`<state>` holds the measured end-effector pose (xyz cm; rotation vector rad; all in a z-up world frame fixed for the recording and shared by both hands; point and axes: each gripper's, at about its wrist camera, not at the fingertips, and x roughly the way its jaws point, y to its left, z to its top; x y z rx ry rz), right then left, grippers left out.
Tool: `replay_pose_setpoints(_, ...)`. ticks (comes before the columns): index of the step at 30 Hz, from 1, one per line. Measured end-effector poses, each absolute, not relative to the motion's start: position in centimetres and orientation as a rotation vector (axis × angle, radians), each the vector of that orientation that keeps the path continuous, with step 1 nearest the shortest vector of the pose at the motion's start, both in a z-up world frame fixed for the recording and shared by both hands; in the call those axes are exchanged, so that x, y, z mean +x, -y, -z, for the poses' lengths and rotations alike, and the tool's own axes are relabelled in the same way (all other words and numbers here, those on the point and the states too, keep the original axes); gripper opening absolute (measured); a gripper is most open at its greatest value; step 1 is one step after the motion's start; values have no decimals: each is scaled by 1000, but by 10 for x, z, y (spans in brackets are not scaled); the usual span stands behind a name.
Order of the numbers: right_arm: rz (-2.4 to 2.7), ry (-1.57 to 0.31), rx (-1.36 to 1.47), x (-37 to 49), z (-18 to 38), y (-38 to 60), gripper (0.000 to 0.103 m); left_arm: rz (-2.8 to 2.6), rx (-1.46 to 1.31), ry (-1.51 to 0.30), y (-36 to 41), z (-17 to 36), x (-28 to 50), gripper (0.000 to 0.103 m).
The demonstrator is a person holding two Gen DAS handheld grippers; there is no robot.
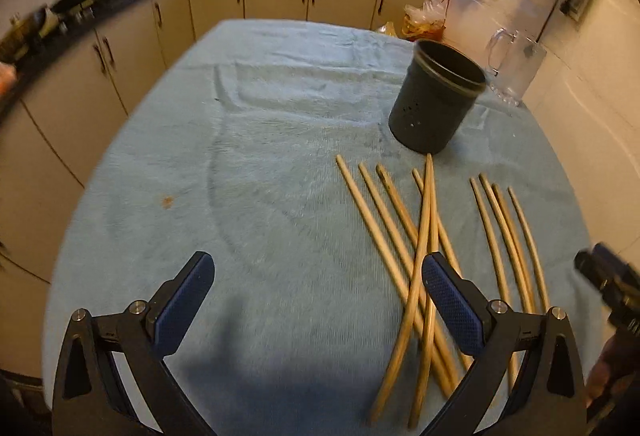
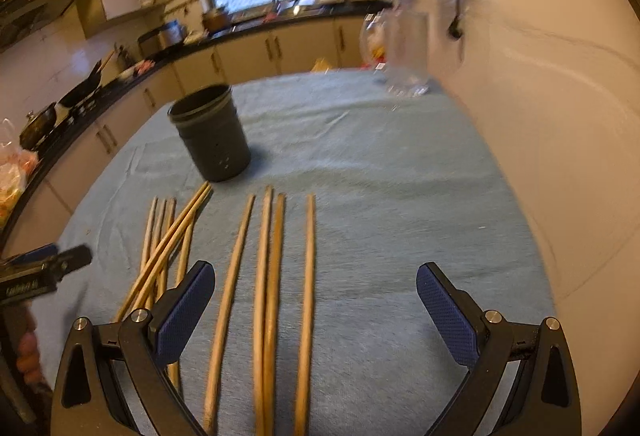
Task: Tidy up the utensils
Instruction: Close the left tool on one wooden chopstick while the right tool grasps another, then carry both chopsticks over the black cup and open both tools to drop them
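- Ten or so wooden chopsticks (image 1: 404, 236) lie loose on the blue cloth-covered surface (image 1: 248, 196), all on the near side of the dark cylindrical holder (image 1: 434, 100).
- Two groups show: one crossed pile directly in front of the holder, where two long sticks lie slanted over several others, and four sticks lying side by side, nearly parallel, a little further to the right of the holder as the right wrist view shows it.
- Tips of the slanted pair reach almost to the holder's base; whether they touch it cannot be told.
- Standing upright on the cloth, the holder has small holes in its wall and its mouth is open.
- Both jaws of the left hand-held gripper (image 1: 316, 292) stand wide apart with nothing between them; it hangs above the cloth near the holder's front, its right finger over the crossed pile.
- Likewise the right hand-held gripper (image 2: 314, 296) has its jaws spread wide and grips nothing; the four parallel sticks run under its left half.
- Each hand-held gripper shows at the edge of the other's view, blurred.
- Beyond the holder, toward the wall, a clear glass pitcher (image 1: 514, 68) stands at the far edge of the surface.
- Farther behind the holder run kitchen cabinets (image 1: 276, 0) with a dark worktop and a bright window.
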<state>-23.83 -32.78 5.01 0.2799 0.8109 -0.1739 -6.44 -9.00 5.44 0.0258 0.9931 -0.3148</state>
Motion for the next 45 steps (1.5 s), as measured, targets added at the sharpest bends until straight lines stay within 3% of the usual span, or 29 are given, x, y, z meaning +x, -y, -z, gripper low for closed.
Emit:
replay_pose_setpoints(3, 157, -880, 252, -216, -40, 330, 91, 343, 1, -1056, 100, -43, -38, 83)
replay_pose_setpoints(5, 155, -912, 233, -206, -35, 331, 76, 366, -13, -1113, 107, -32, -24, 66)
replay_pose_setpoints(17, 188, -1050, 158, -166, -2, 337, 42, 342, 93, -1121, 132, -12, -2, 25)
replay_pose_setpoints(25, 183, -1141, 127, -142, -3, 337, 42, 316, 114, -1123, 141, -13, 12, 25)
replay_pose_setpoints(27, 163, -1206, 150, -128, -4, 340, 43, 303, 106, -1110, 137, -15, 8, 10)
replay_pose_setpoints(28, 143, -1225, 154, -122, -5, 341, 38, 312, 79, -1113, 134, -16, 8, 7)
replay_pose_setpoints(29, 127, -1230, 149, -117, -5, 341, 17, 322, 54, -1118, 132, -17, 9, 5)
replay_pose_setpoints(30, 113, -1236, 148, -111, -5, 343, 8, 335, 11, -1124, 127, -20, 7, 5)
replay_pose_setpoints(45, 29, -856, 225, -187, -105, 333, 7, 416, 22, -733, 96, -155, -106, 5)
